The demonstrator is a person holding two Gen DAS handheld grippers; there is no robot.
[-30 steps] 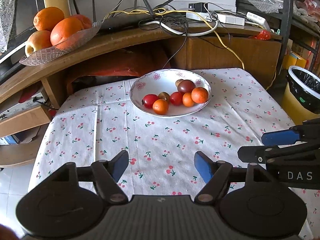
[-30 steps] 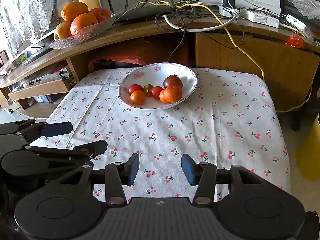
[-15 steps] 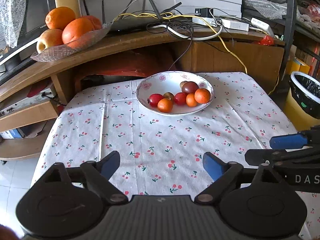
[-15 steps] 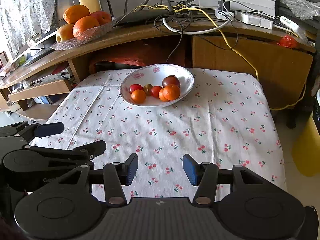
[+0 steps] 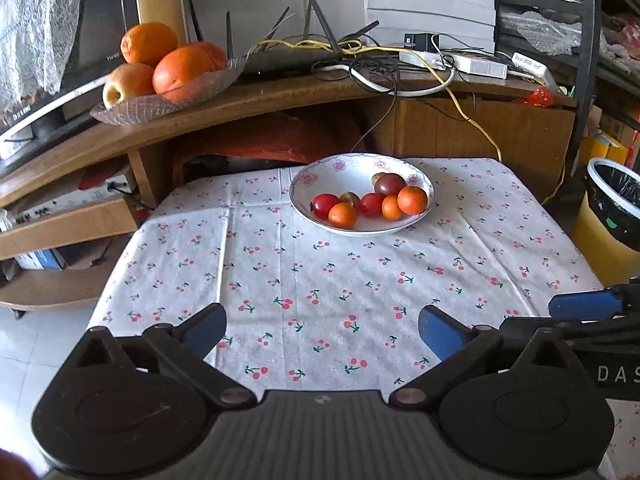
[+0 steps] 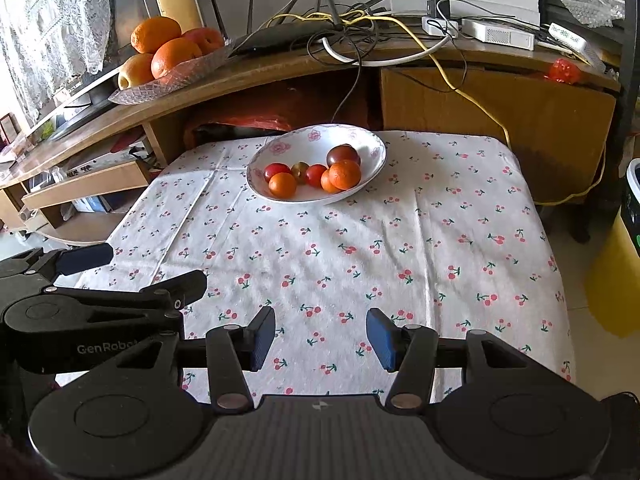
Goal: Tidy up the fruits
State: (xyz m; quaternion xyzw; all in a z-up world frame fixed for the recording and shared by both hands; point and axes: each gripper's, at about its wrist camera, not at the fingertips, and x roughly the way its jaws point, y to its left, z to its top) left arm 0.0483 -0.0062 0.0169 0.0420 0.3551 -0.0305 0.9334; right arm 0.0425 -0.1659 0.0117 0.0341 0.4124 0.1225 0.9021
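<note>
Bright daylight from the left, lace curtain (image 6: 48, 28) blown out; warm patches across the cherry-print tablecloth (image 5: 340, 272), soft shadows falling right; glare on the white bowl (image 6: 352, 138) rim; strong fisheye bending at edges, shelf (image 5: 280, 100) curved; dark vignette in corners of the right wrist view; sharp centre, slightly soft periphery

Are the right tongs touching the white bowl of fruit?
Apart. In the right wrist view, the right tongs sit open over bare tablecloth, with the white bowl far ahead.
</note>
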